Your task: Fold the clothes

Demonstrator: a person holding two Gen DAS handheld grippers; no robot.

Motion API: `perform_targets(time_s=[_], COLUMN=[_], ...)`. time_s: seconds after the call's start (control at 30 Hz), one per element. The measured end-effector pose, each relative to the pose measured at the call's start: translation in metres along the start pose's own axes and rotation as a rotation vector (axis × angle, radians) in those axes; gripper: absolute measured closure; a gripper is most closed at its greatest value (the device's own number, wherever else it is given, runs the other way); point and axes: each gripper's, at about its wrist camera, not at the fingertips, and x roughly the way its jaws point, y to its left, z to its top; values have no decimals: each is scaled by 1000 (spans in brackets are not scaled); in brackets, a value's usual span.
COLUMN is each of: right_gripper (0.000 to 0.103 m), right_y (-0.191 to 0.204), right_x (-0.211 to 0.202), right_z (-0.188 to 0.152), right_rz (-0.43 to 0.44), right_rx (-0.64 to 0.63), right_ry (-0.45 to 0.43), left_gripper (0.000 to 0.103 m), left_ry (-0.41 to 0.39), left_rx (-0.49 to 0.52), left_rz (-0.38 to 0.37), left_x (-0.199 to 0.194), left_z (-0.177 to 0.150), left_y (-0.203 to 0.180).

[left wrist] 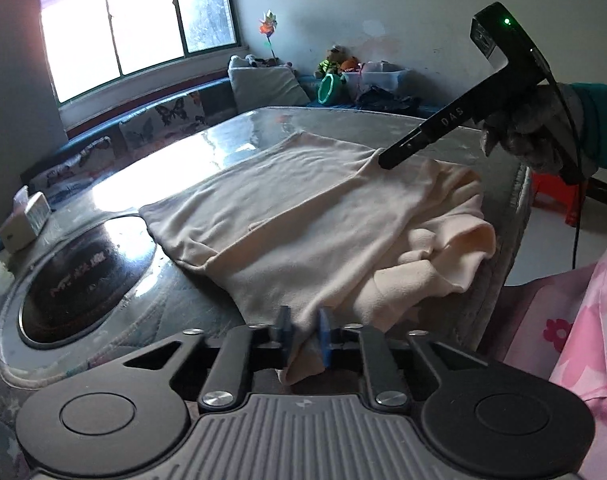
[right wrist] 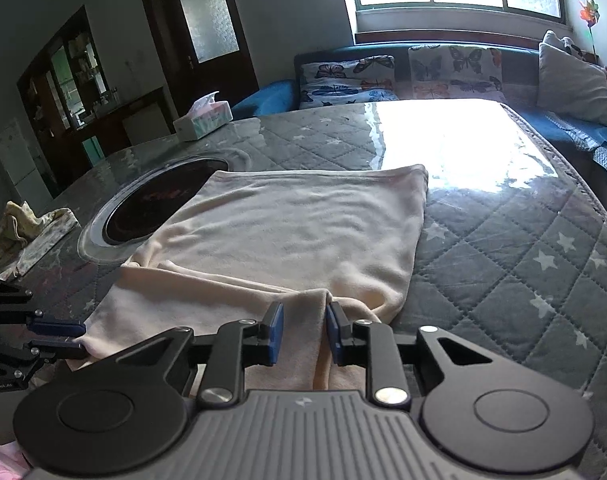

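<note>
Two grippers pinch the near edge of one cream top [right wrist: 287, 236] spread on the quilted table [right wrist: 503, 248]: the left gripper [left wrist: 303, 330] is closed on a fold of it, the right gripper [right wrist: 301, 330] narrowed onto a ridge of cloth. Far half lies flat and smooth, its left corner overlapping the round black cooktop [right wrist: 159, 204]; near part is bunched into soft folds.

One cream garment [right wrist: 287, 236] is counted on one quilted tabletop [right wrist: 503, 248]. Two hand-held grippers are seen, the left hand-held gripper [left wrist: 303, 330] and the right hand-held gripper [right wrist: 302, 330]. One round dark inset [right wrist: 155, 208], one tissue box [right wrist: 202, 120] and two butterfly cushions [right wrist: 347, 80] are counted.
</note>
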Motion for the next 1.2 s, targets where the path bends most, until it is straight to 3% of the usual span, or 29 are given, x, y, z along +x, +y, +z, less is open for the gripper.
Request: perform_targets(time_s=[0.3, 0.57, 0.73, 0.87, 0.97, 1.2], right_gripper=[80, 80, 80, 80, 80, 80], right_y=[10, 11, 11, 15, 18, 30], right_x=[-12, 1, 2, -7, -16, -3], right_z=[1, -8, -9, -2, 4, 6], right_rz=[15, 14, 20, 20, 32, 64], right_rx=[-18, -32, -40, -62, -73, -101], right_ry=[-25, 14, 21, -9, -45, -33], left_gripper=[98, 98, 94, 93, 93, 93], left_ry=[-45, -46, 9, -11, -40, -71], left_rx=[-58, -134, -162, -173, -195, -291], left_rz=[59, 86, 53, 18, 34, 13], left_x=[-17, -18, -14, -25, -27, 14], left_z=[-3, -7, -12, -3, 8, 31], left_y=[0, 6, 9, 18, 29, 45])
